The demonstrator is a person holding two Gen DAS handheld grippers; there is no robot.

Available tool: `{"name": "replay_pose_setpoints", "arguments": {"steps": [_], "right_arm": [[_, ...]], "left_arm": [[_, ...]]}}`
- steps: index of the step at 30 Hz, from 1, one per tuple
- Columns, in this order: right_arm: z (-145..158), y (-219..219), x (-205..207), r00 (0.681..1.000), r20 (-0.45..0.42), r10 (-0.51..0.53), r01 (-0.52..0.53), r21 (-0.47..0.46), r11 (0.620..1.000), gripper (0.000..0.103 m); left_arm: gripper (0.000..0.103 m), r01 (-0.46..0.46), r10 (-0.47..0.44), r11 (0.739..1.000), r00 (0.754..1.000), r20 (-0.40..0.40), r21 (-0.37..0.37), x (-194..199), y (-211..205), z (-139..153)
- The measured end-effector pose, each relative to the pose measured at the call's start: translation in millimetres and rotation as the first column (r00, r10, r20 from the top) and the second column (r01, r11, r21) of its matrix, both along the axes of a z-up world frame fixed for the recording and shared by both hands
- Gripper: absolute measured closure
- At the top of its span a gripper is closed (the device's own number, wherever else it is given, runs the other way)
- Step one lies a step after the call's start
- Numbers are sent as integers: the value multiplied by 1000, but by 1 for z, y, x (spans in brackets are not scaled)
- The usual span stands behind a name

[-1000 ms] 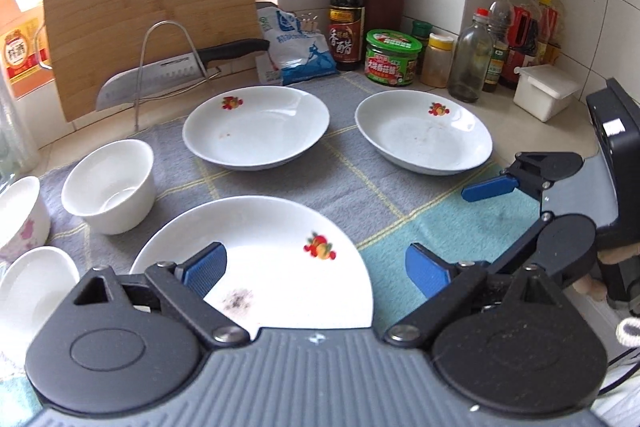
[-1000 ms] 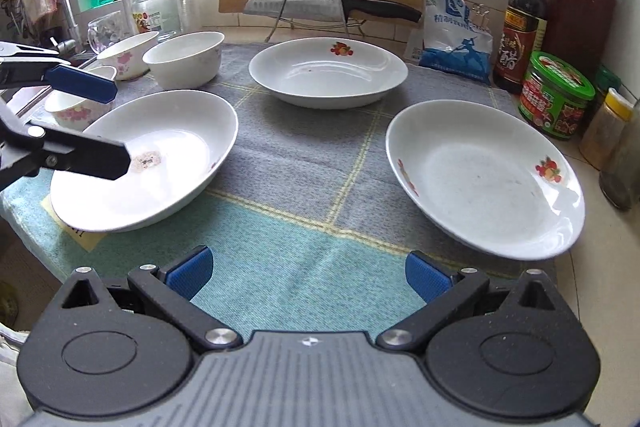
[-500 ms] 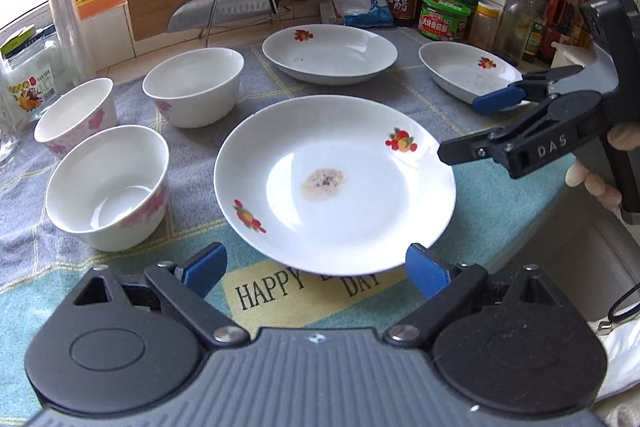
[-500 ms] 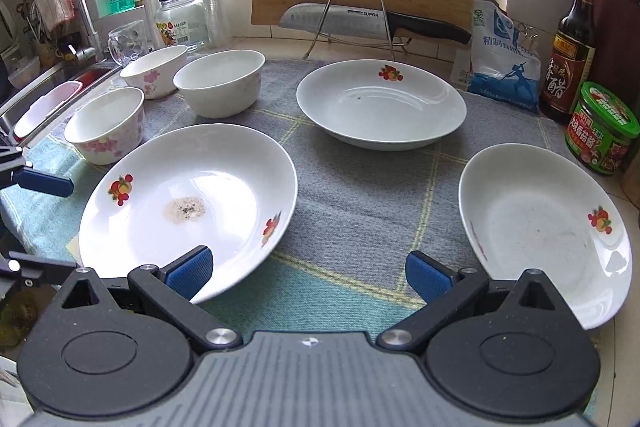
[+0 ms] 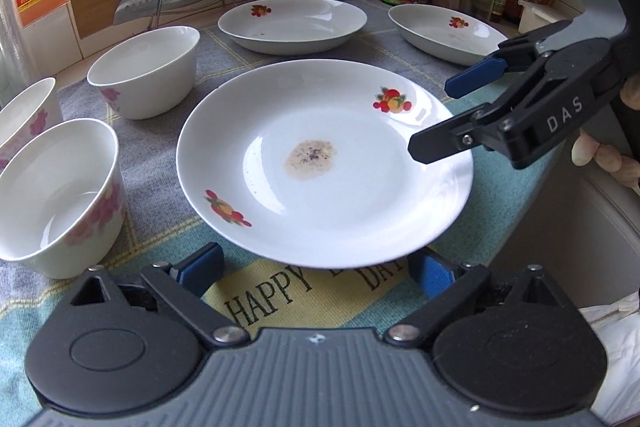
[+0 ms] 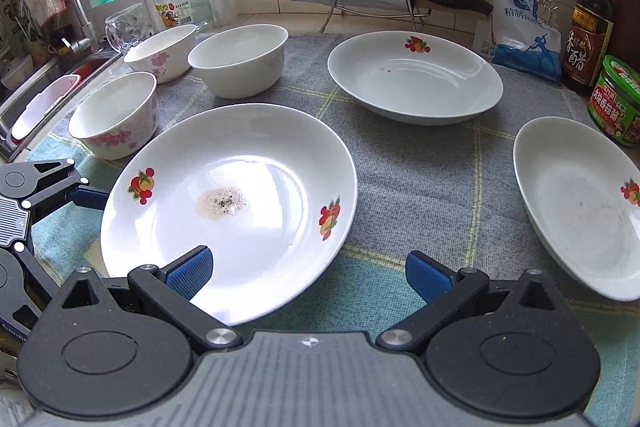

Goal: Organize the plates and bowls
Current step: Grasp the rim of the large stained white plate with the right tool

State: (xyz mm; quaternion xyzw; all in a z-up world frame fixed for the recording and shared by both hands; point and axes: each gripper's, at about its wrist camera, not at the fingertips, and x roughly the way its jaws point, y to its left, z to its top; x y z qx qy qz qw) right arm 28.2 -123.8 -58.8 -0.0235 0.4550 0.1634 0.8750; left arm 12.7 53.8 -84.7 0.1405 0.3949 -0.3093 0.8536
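Right now I am hovering over the cloth point(image 5: 168, 163), where the stained plate point(image 5: 320, 163) is lying flat nearest me, two more plates point(image 5: 292, 23) behind it and three bowls point(image 5: 144, 71) to its left. My left claw point(image 5: 316, 269) is opening wide at its near rim, gripping nothing. My right claw point(image 6: 308, 277) is standing wide too, empty, at the opposite edge. I should be sliding one pad under the lip, squeezing evenly.

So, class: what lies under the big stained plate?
Under the stained plate lies a cloth printed "HAPPY"; the plate covers the middle of the next word, leaving only "DAY" visible.
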Motion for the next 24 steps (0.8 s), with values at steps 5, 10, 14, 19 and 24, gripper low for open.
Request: {"name": "replay_pose_setpoints", "arguments": {"steps": [5, 10, 14, 19, 24], "right_arm": [[-8, 10, -1, 999, -37, -23, 23, -5, 1000, 0], [-16, 17, 1, 998, -55, -23, 22, -20, 1000, 0], [-17, 20, 9, 998, -56, -3, 2, -25, 1000, 0], [-17, 24, 17, 996, -79, 35, -40, -55, 998, 0], [-16, 19, 26, 990, -112, 86, -91, -40, 995, 0]], "left_arm": [[0, 55, -55, 998, 998, 25, -1, 1, 1, -3], [0, 58, -58, 998, 998, 36, -9, 5, 0, -3], [0, 57, -56, 998, 997, 44, -18, 7, 1, -4], [0, 61, -60, 998, 997, 57, -30, 7, 3, -5], [0, 48, -45, 998, 997, 70, -41, 4, 3, -5]]}}
